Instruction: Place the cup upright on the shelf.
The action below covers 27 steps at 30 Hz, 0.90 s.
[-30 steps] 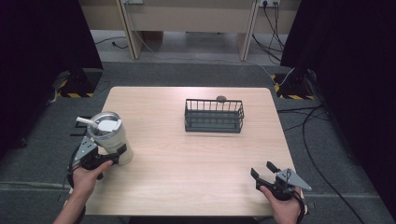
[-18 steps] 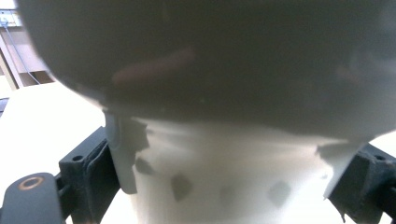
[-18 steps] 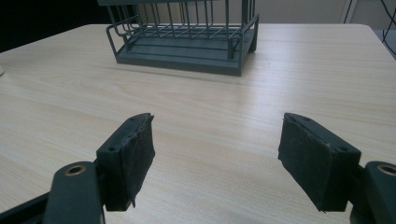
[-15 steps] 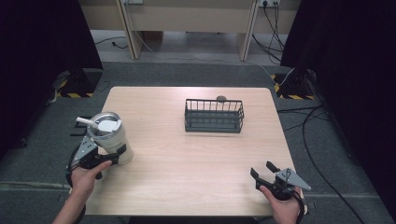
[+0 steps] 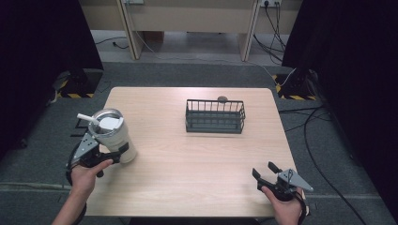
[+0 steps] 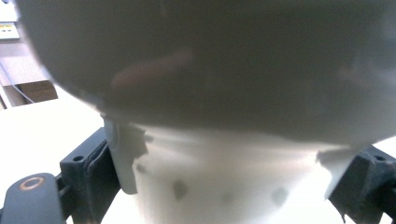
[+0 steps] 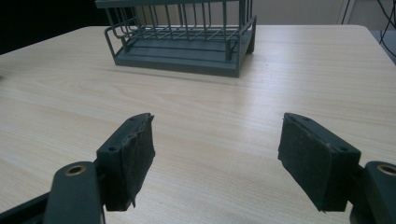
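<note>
Gripping a white tumbler (image 5: 114, 137) at the table's (image 5: 197, 164) near-left corner, our left gripper (image 5: 101, 152) has its black jaws clamped on either side of the cup's lower body, as the left gripper view confirms, where the tumbler (image 6: 219, 182) sits squeezed between the two pads (image 6: 91, 172). We see the tumbler tilted somewhat, its lidded top and white straw (image 5: 87, 118) leaning toward the table's left edge; whether its base touches the wood we cannot tell from the high view. At the near-right corner, our right gripper (image 5: 267, 172) is held just above the tabletop with its jaws spread wide and nothing between them, the right gripper view showing bare wood between its pads (image 7: 133, 154). Farther back, well apart from both grippers, a dark wire basket (image 5: 215, 116) stands upright on the table, and a small dark round object (image 5: 222, 98), too small to identify, lies just behind it.
</note>
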Tool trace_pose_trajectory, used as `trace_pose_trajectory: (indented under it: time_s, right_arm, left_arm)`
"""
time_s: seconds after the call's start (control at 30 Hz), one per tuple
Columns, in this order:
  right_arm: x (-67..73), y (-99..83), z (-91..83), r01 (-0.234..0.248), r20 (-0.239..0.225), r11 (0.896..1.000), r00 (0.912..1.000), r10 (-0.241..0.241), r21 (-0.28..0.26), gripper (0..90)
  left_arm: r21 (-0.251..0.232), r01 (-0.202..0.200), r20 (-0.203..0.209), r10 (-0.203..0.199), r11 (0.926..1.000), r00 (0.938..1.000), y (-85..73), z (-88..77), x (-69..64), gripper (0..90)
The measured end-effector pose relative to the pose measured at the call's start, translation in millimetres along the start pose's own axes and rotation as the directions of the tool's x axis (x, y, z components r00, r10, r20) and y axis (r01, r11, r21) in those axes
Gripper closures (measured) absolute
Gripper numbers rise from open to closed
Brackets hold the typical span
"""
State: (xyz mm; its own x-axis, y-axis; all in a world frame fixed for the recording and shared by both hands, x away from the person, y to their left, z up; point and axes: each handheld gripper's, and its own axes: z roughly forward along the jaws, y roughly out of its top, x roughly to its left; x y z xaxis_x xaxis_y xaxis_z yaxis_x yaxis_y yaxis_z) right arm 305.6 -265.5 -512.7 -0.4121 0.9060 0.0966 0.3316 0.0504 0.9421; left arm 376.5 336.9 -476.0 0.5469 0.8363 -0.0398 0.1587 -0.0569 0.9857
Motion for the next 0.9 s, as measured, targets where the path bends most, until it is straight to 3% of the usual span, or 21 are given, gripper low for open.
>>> trace_pose_trajectory:
  time_s: [0.3, 0.4, 0.9]
  right_arm:
    - [-1.3, 0.2, -1.0, 0.001, 0.001, 1.000, 1.0000, -0.001, -0.005, 26.9]
    - [-1.5, 0.1, -0.7, 0.004, 0.001, 1.000, 1.0000, -0.004, -0.006, 26.9]
    - [-1.3, 0.2, -1.4, -0.001, 0.001, 1.000, 1.0000, 0.001, -0.008, 26.9]
  left_arm:
    - [-0.012, -0.010, 0.042, 0.010, 0.9999, 0.9991, 14.0, 9.2, -10.3, 10.6]
    - [-0.014, -0.024, 0.040, 0.025, 0.9996, 0.9989, 18.1, 12.9, -13.5, 10.6]
    - [-0.025, -0.024, 0.083, 0.026, 0.9994, 0.9962, 30.1, 32.7, -25.1, 10.6]
